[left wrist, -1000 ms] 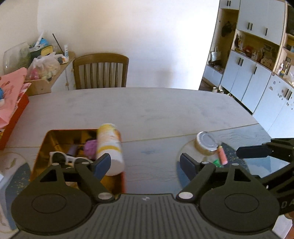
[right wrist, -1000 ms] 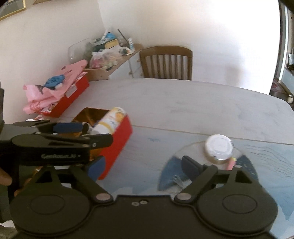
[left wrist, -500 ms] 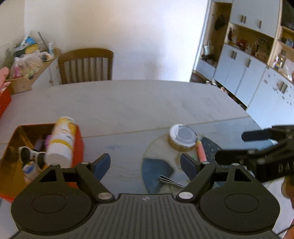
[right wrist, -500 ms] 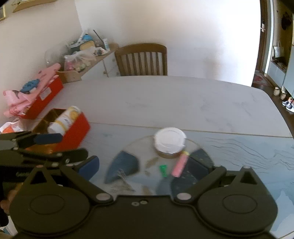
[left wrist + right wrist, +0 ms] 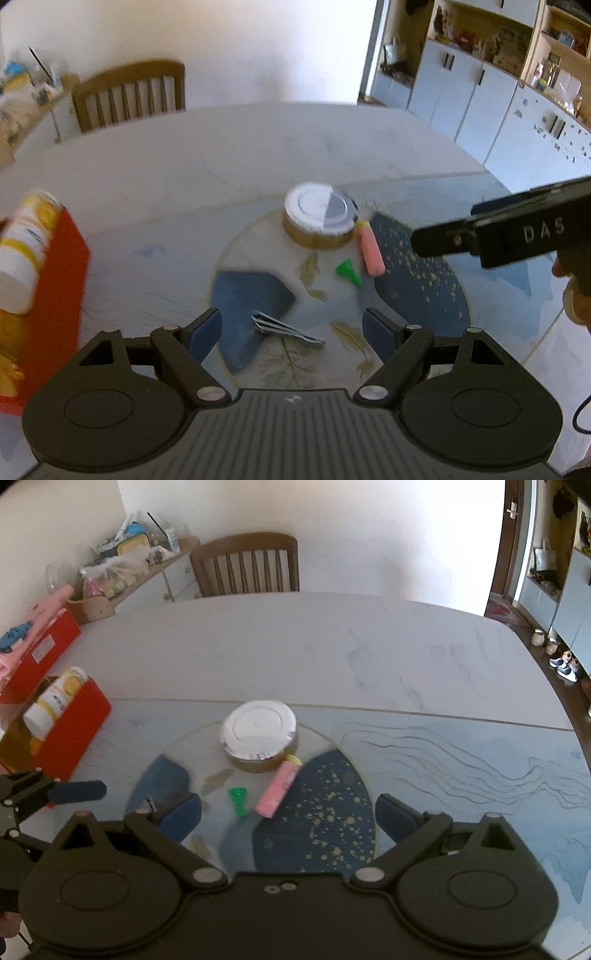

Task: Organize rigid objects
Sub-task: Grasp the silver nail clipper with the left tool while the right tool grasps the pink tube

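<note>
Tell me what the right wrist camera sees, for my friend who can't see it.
The right gripper, fingers wide apart and holding nothing, hangs over a round placemat on a pale table. On the mat sit a white-lidded jar, a pink tube and a small green cap. A red box with a yellow-and-white bottle stands left.

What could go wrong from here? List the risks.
1. The pink tube lies against the white-lidded jar; grabbing either could knock the other.
2. The green cap is small and close to the tube, so the wide-open right hand-held gripper may push it away.
3. The metal tweezers lie flat and could slip from the left hand-held gripper.
</note>
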Tool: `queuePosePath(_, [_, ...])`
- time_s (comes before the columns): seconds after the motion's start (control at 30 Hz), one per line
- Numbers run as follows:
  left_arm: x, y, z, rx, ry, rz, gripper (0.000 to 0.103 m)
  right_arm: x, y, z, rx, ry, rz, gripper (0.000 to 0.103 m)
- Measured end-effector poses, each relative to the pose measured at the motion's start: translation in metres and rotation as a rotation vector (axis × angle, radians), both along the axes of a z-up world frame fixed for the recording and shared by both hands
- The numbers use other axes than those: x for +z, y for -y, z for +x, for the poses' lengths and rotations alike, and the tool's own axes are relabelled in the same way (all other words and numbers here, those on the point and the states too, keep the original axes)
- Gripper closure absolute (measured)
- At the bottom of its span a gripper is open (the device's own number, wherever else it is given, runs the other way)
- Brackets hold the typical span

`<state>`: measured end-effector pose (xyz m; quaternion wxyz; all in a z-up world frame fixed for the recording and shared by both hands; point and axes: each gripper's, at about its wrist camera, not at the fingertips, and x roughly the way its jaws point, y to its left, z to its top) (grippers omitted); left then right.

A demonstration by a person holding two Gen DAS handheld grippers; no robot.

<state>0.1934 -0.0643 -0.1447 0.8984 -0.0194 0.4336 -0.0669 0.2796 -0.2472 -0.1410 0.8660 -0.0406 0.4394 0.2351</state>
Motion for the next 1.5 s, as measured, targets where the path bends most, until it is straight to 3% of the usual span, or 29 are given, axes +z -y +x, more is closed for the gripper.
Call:
queuePosePath(0.13, [-0.014,0.001,0.008,0.02,-0.029,0.0,0.02,-0.012,-0.001,0.009,0.006,-0.033,-0.022,0.007])
queuePosePath(0.57, [-0.035,0.017,0.017,-0.044,0.005,0.101,0.02,-0.037,-0.022,0.037,-0.015,-0.088,-0.057,0.028])
queuePosePath(0.9, [-0.044,0.018,0.02,-0.062,0.019,0.105,0.02,-0.042,-0.032,0.042,-0.001,-0.09,-0.09,0.045])
queuePosePath(1.33, [-0.039,0.024,0.015,-0.091,0.047,0.114,0.052,-0.041,-0.037,0.031,0.034,-0.039,-0.152,0.087])
queuePosePath(1.5, [-0.036,0.025,0.013,-0.102,0.039,0.11,0.056,-0.041,-0.034,0.03,0.037,-0.044,-0.144,0.088])
